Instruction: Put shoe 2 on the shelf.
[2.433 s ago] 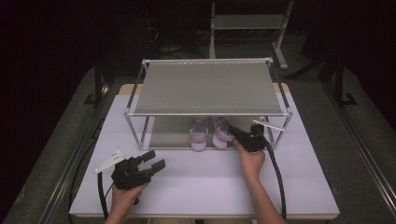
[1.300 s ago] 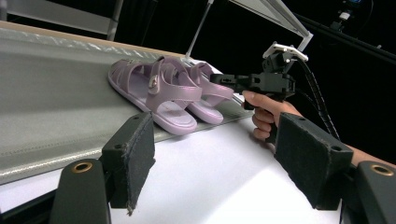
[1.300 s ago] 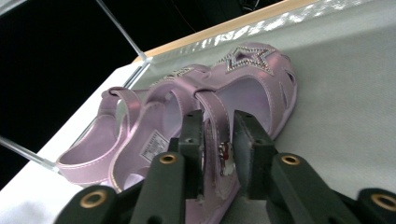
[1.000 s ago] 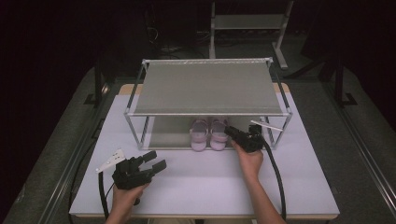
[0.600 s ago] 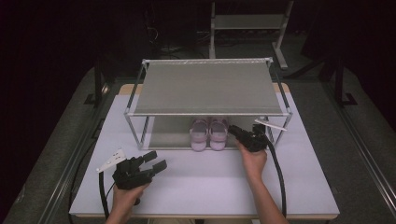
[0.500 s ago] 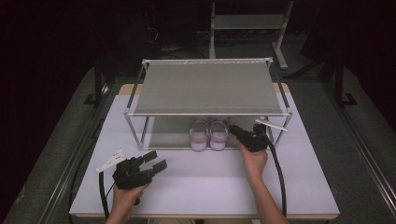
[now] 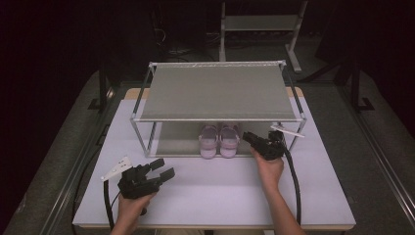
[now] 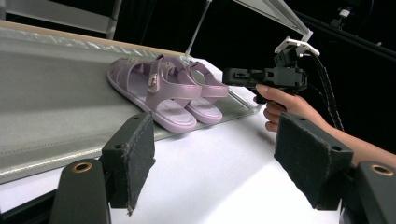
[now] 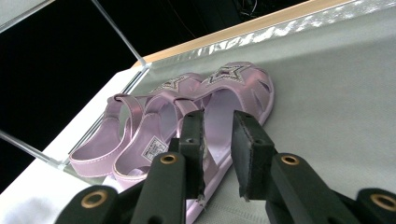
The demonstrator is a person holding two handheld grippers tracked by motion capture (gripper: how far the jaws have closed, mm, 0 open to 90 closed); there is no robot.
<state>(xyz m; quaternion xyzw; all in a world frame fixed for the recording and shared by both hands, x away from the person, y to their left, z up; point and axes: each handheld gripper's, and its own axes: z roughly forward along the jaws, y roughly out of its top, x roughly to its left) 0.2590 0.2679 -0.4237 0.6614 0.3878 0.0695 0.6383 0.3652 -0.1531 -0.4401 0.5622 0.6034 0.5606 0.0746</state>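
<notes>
A pair of lilac sandals [image 7: 219, 140] sits side by side on the lower shelf [image 7: 176, 139] of a metal rack. The right gripper [image 7: 255, 140] hovers just beside them, fingers narrowly parted and empty; the left gripper [image 7: 161, 169] rests on the white tabletop [image 7: 220, 186], fingers wide apart.

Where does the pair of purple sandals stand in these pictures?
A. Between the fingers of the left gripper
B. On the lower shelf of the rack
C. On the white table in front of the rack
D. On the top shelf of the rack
B: the purple sandals stand side by side on the grey lower shelf of the rack, under its top shelf.
</notes>
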